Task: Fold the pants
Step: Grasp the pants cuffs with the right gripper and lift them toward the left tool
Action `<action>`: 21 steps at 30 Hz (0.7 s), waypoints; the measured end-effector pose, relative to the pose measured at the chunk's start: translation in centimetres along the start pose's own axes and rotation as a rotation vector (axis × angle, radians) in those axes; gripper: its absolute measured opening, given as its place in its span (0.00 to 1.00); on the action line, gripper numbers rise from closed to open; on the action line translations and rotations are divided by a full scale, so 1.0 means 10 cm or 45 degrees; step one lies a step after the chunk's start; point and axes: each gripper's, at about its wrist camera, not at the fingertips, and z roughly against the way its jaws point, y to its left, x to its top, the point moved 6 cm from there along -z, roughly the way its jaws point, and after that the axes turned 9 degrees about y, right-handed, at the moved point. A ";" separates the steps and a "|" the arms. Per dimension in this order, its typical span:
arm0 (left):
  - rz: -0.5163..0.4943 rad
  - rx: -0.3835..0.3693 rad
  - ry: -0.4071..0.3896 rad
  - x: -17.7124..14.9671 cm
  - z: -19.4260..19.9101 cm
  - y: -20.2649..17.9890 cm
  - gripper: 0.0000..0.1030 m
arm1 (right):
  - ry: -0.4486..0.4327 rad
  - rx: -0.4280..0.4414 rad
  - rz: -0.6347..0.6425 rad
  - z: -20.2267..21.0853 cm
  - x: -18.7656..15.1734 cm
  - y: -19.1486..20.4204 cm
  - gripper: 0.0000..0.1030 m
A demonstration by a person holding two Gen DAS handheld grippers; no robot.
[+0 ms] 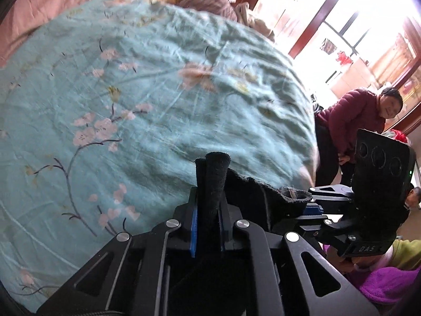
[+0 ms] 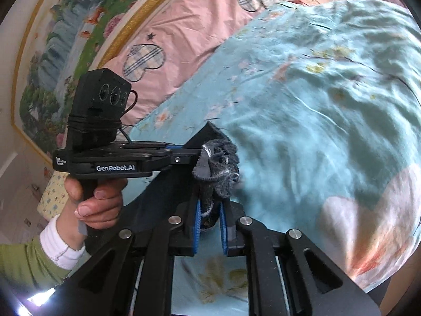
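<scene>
Fuzzy black fleece pants [image 1: 214,179] rise bunched at six o'clock, pinched tight between the left gripper [image 1: 208,226]; the right gripper [image 2: 210,223] clamps their ruffled waistband over a wrinkled turquoise floral bedspread [image 1: 158,92].

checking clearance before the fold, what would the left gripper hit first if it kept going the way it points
Probably the floral bedspread: the left gripper, shut on the dark pants, points down at it with nothing else visible between. Depth is unclear.

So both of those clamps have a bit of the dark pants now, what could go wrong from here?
The left gripper and right gripper each pinch only a bunched edge of the pants, so the fabric might slip out when lifted. The two grippers sit very close together and could bump. The wrinkled bedspread may leave the fold uneven.
</scene>
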 end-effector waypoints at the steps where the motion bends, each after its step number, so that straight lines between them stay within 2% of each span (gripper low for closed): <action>1: 0.006 -0.002 -0.027 -0.03 0.08 -0.01 0.10 | -0.004 0.022 0.010 0.01 0.01 0.04 0.13; 4: 0.026 -0.010 -0.103 -0.11 0.32 -0.01 0.10 | -0.010 0.120 0.027 0.05 0.03 0.18 0.13; 11: 0.056 0.020 -0.247 -0.36 0.82 -0.02 0.10 | -0.017 0.270 0.084 0.08 0.09 0.54 0.13; 21: 0.136 0.058 -0.387 -0.94 1.39 0.17 0.10 | 0.085 0.454 0.214 -0.15 0.06 1.19 0.13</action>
